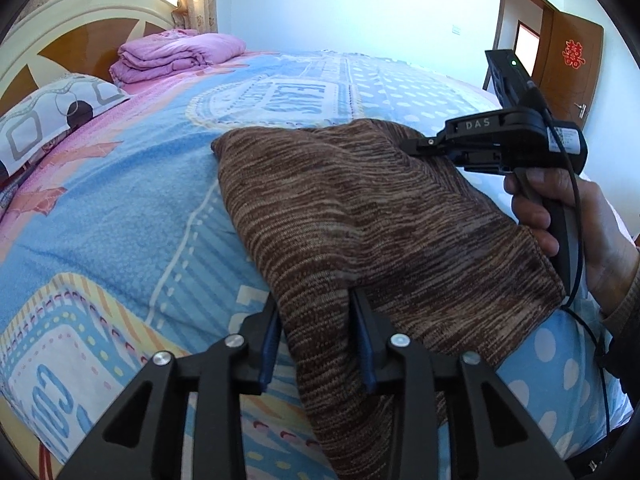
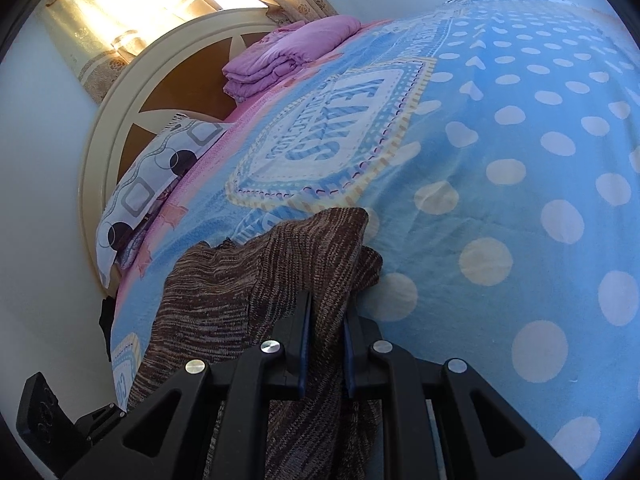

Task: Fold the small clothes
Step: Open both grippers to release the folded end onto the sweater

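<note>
A: Starting at the left, our left gripper (image 1: pixel 316 312) has its blue pads clamped on the near edge of the brown knit garment (image 1: pixel 360 208), with cloth bunched between them.

B: And the garment lies on the blue patterned bedspread (image 1: pixel 120 208), spread from our left gripper across to the right one (its far corner sits flat by the printed badge).

A: Further right, our right gripper (image 2: pixel 326 312) pinches another edge of the same knit; its fingers are closed on a raised ridge of fabric, and the person's right hand (image 1: pixel 560 216) grips the handle.

B: So where do we stand? We judge one fold may already be in, since the piece looks doubled and compact, but we cannot tell the layers for certain.

A: Both edges are held up off the bed, so we'd say a fold is under way, not finished. Laying it down and smoothing remains.
</note>
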Demonstrator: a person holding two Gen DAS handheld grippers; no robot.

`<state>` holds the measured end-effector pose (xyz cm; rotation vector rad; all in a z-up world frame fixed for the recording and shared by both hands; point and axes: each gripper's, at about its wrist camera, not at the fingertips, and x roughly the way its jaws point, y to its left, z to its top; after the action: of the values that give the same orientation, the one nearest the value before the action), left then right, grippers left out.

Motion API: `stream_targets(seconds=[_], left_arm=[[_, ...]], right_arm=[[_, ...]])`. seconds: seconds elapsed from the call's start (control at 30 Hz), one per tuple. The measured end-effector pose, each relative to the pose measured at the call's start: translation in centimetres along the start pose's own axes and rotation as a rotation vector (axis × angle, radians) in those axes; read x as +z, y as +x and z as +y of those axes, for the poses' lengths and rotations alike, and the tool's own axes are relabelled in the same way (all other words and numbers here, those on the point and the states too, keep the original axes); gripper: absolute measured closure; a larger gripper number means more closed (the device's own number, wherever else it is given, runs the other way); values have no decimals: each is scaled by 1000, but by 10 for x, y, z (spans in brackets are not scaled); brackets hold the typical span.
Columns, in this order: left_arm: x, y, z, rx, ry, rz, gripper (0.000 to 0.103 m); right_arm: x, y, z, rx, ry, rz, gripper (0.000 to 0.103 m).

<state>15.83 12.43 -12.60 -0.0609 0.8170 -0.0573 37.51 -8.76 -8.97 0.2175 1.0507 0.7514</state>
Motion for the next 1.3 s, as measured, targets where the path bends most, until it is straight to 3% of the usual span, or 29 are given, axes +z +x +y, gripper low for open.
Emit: stream_targets(seconds=[0.13, 0.27, 0.3, 0.4, 0.5, 0.57, 0.63, 0.67, 0.77, 0.93, 1.03, 1.2, 1.3], left_arm=[[6, -17, -3, 22, 9, -28, 60], [14, -40, 0, 74, 13, -155, 26], [15, -42, 1, 103, 16, -177, 23], [17, -29, 6, 160, 22, -162, 23], [20, -11, 15, 204, 11, -158, 22], [22, -3, 19, 231, 5, -163, 12], [25, 7, 24, 260, -3, -137, 3], [25, 10, 25, 262, -12, -114, 2], [21, 16, 20, 283, -12, -86, 0], [14, 15, 18, 305, -35, -84, 0], [13, 16, 22, 287, -60, -78, 0], [14, 11, 28, 237, -95, -76, 0], [10, -1, 23, 212, -89, -85, 0]], right_arm=[[-3, -13, 4, -10, -18, -15, 84], [-15, -44, 13, -30, -53, -58, 69], [-22, -56, 22, -42, -84, -70, 68], [-47, -82, 45, 41, -132, -66, 68], [-85, -89, 68, 139, -192, -7, 68], [-103, -82, 71, 92, -211, 36, 68], [-119, -70, 60, -55, -196, 80, 69], [-123, -70, 53, -94, -190, 69, 72], [-128, -78, 39, -42, -132, 45, 73], [-138, -79, 45, -81, -172, 7, 73], [-146, -85, 48, -115, -189, -17, 73], [-151, -94, 43, -74, -144, -69, 73], [-155, -110, 46, -102, -125, -105, 71]])
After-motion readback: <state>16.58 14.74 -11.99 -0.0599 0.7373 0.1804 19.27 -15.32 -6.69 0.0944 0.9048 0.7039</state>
